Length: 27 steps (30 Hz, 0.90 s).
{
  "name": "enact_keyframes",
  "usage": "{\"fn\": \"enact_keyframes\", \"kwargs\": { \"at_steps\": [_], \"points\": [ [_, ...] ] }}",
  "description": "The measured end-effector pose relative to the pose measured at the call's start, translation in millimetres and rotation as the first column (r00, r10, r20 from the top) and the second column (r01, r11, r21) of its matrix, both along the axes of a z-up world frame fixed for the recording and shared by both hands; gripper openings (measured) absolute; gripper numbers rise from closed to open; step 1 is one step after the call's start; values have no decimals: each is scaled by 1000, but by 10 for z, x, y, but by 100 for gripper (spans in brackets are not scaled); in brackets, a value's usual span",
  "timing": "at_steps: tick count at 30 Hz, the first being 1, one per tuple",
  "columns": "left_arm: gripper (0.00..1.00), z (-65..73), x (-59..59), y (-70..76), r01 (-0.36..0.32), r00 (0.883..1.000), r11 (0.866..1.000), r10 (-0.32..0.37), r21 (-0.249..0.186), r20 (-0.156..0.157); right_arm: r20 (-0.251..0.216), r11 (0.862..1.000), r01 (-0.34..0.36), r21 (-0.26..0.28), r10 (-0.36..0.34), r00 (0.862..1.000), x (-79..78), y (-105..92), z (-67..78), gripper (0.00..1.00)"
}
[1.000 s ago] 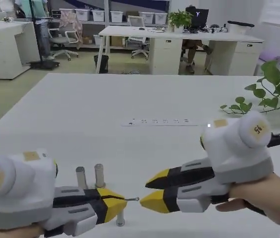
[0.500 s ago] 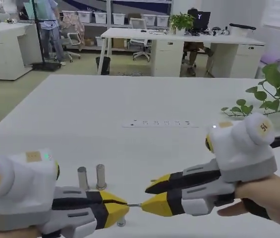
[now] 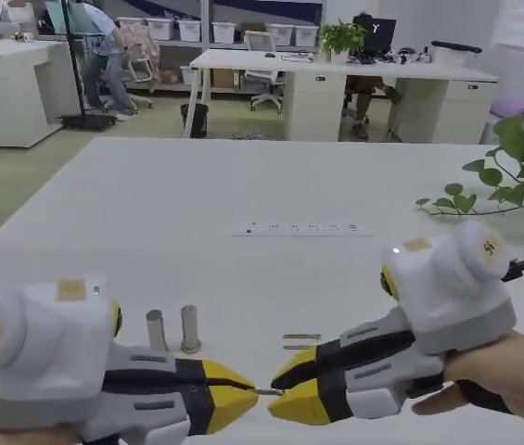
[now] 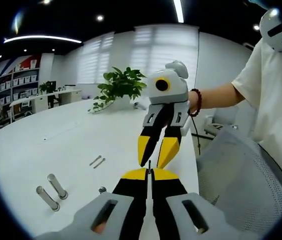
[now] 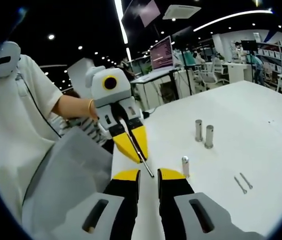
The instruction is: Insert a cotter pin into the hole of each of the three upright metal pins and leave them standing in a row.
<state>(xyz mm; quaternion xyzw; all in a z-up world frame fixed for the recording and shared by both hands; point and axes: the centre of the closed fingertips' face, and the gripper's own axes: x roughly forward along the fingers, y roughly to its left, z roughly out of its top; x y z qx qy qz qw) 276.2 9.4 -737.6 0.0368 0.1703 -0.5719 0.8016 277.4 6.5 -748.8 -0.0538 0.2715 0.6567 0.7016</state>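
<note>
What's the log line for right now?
left gripper: shut on cotter pin | right gripper: open around its free end | spare cotter pins: two on table | upright metal pins: three standing

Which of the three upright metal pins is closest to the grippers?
The lone pin, right by the right gripper; the other two pins stand paired farther off.
</note>
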Motion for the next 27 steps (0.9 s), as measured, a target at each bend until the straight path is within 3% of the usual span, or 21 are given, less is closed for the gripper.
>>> {"fn": "enact_keyframes", "kwargs": {
  "at_steps": [17,27],
  "points": [
    [0,11,-57,-26,28,999,999,-29,-19,-15,19,998,-62,-4,62,998,-64,6,-18,7],
    [1,-15,-56,-4,23,1000,1000,-24,-7,-8,96,993,-117,-34,120,988,-112,18,-14,3]
  ]
}}
